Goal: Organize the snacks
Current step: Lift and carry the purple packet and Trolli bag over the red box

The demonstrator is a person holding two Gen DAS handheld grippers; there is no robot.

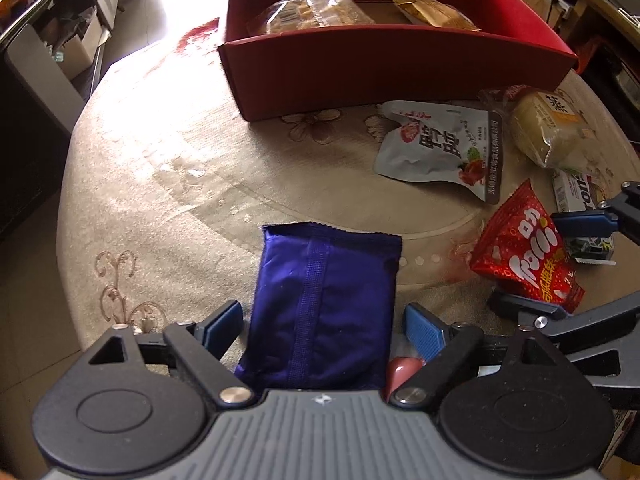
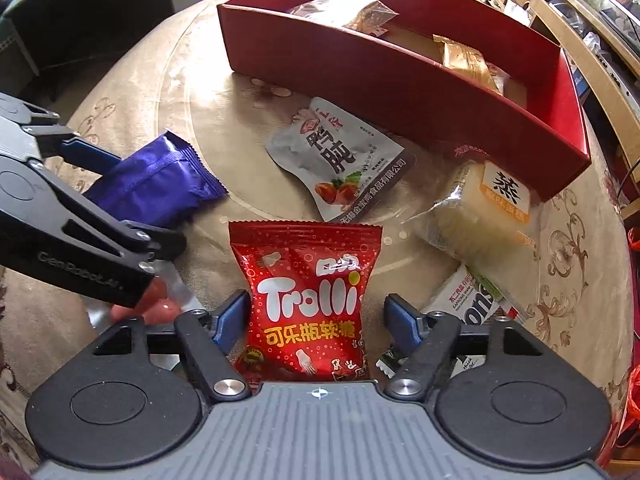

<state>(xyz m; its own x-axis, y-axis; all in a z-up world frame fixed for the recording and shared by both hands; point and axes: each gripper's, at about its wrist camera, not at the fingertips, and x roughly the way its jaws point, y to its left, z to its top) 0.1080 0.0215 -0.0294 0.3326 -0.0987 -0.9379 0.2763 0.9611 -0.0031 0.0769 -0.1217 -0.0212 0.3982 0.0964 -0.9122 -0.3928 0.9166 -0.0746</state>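
A purple snack packet [image 1: 324, 280] lies flat on the beige tablecloth, between the fingers of my left gripper [image 1: 324, 328]. The jaws stand open, with a thin gap at each pad. A red Trolli gummy bag [image 2: 308, 292] lies between the fingers of my right gripper [image 2: 318, 314], also open; the right pad is clear of the bag. Each gripper shows in the other view: the left gripper [image 2: 132, 196] around the purple packet [image 2: 160, 184], the right gripper [image 1: 556, 264] around the red bag [image 1: 524, 256]. The red box [image 1: 380, 68] stands at the back.
The red box [image 2: 360, 76] holds a clear biscuit bag [image 1: 312, 8] and a gold packet [image 1: 436, 12]. Before it lie a grey pouch [image 2: 340, 160], a wrapped pale cake [image 2: 480, 208] and a white carton [image 2: 468, 300]. A pink sausage [image 2: 160, 300] lies near the left gripper. The round table's edge curves at left.
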